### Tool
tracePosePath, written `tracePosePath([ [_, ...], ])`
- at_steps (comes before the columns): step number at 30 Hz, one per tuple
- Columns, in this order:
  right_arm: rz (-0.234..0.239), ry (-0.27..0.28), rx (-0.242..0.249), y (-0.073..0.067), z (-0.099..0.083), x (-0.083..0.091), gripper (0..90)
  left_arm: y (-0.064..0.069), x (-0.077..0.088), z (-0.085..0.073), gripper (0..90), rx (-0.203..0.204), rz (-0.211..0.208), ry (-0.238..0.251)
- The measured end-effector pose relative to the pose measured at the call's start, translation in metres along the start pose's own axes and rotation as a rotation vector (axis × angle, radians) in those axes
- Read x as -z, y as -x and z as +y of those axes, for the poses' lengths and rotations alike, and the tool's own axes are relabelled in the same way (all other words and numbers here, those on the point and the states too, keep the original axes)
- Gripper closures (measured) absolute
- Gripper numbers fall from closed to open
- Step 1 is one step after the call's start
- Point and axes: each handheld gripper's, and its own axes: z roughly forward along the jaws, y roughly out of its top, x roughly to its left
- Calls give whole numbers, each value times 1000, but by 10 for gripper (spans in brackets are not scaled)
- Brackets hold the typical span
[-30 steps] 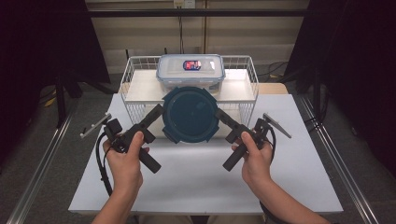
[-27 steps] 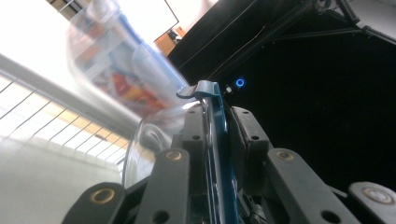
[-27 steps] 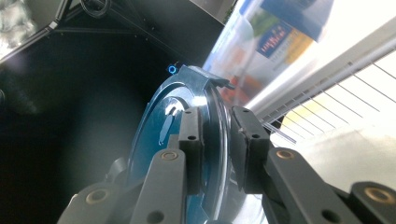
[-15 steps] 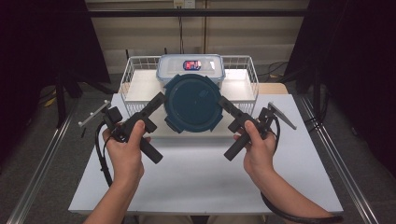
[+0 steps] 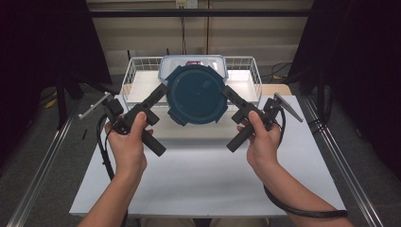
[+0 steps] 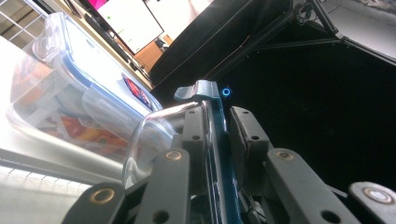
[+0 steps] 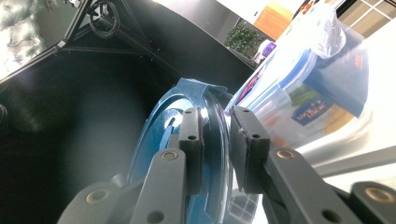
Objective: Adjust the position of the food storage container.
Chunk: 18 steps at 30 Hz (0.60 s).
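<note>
You hold a round container with a dark blue lid [image 5: 196,94] in the upper middle of the high view, clear of the white table [image 5: 208,179], one gripper on each side. Your left gripper [image 5: 161,92] bites the container's left edge, and your right gripper [image 5: 226,91] bites its right edge. In both gripper views the jaws stand narrow, with the pads pressed on the rim, so each has a firm pinch on it.

In the left gripper view the blue lid's edge [image 6: 215,154] runs upward between the two black pads, and a grey-blue latch tab [image 6: 198,91] sticks out above them. The clear glass body [image 6: 149,135] bulges to the left of the jaws; its lower part is cut off by the gripper's own links.

In the right gripper view the lid [image 7: 163,140] fills the lower middle, seen from its edge, and the frame's bottom cuts it off.

Behind the round container, at the top centre of the high view, a clear rectangular container with a blue-rimmed lid [image 5: 208,61] lies in a white wire basket [image 5: 246,71]. The round lid hides most of it, so you can't read its label there. The left half of the left gripper view is washed out by glare, and its contents [image 6: 70,126] are only coloured smears.
</note>
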Motion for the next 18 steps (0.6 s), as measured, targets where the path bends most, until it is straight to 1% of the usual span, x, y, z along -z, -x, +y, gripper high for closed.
tracePosePath([
  [1,3,3,-8,0,1,-1,755,1,-2,1,774,-10,2,4],
  [3,0,5,-9,-1,3,-4,755,2,-5,5,774,-9,-5,4],
  [4,6,10,-9,-2,4,-6,755,2,-7,6,774,-14,1,12],
  [5,4,14,-5,-2,5,-8,755,2,-10,8,773,-14,3,9],
  [6,2,14,-7,-2,7,-10,755,2,-13,11,774,4,-8,14],
  [7,7,24,-18,-2,9,-12,755,1,-15,13,774,-3,-5,12],
  [9,4,34,-6,-4,14,-18,756,1,-23,20,774,2,-15,22],
  [10,9,44,-16,-6,17,-23,755,1,-26,22,774,6,-14,26],
  [13,5,45,-6,-9,25,-35,755,-1,-39,35,775,11,-16,40],
  [16,-14,64,-9,-11,33,-51,754,-2,-52,47,774,9,-14,57],
  [17,-16,67,-7,-12,36,-56,754,-5,-57,51,774,23,-14,66],
  [18,-15,63,-20,-11,40,-62,755,-7,-63,54,775,37,-11,69],
])
